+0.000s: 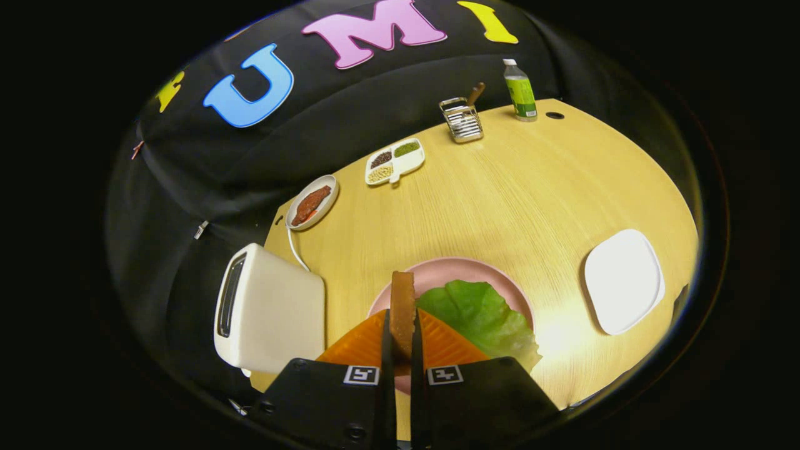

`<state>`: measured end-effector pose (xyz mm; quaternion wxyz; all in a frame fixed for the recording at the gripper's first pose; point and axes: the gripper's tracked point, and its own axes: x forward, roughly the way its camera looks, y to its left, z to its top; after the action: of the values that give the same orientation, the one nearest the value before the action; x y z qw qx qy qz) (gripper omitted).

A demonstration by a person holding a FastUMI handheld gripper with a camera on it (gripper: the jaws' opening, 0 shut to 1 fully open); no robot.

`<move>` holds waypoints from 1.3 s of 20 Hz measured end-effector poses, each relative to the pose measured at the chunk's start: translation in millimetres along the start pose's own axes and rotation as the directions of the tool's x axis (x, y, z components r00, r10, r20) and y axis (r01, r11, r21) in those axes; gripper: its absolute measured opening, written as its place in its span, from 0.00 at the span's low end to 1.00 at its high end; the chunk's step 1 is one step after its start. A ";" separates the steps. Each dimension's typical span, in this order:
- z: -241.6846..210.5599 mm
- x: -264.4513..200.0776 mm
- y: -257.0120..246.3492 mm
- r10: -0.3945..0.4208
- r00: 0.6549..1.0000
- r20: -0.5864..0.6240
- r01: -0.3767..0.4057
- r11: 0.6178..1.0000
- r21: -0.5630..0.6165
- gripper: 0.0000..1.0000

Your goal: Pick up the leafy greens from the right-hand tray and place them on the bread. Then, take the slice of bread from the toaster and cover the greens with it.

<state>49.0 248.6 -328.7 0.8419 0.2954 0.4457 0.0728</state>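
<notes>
My gripper (401, 337) is shut on a slice of bread (402, 303), which stands on edge between the fingers, seen edge-on, above the pink plate (450, 270). The green leafy lettuce (478, 312) lies on the plate just right of the held slice. Under the fingers an orange ridged surface (359, 344) shows; I cannot tell whether it is the bottom bread. The white toaster (269, 309) stands left of the plate with its slot facing left.
An empty white tray (624, 280) lies right of the plate. Farther back on the wooden table (500, 187) are a small plate of reddish food (312, 203), a divided dish of grains (395, 161), a metal rack (461, 120) and a green bottle (520, 91).
</notes>
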 end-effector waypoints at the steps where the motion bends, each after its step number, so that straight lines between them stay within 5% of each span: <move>1: 3.6 3.8 -8.8 -0.017 1.000 0.010 0.017 1.000 0.005 0.14; 9: -15.5 17.4 -68.2 -0.179 0.983 -0.052 0.170 0.976 -0.136 0.16; 17: -11.4 31.9 -80.7 -0.267 0.964 -0.006 0.231 0.847 -0.478 0.49; 26: 5.5 26.8 -88.2 -0.236 0.972 0.005 0.206 0.839 -0.504 0.83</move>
<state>56.9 184.7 -394.9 0.8793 0.0114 0.4663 0.0968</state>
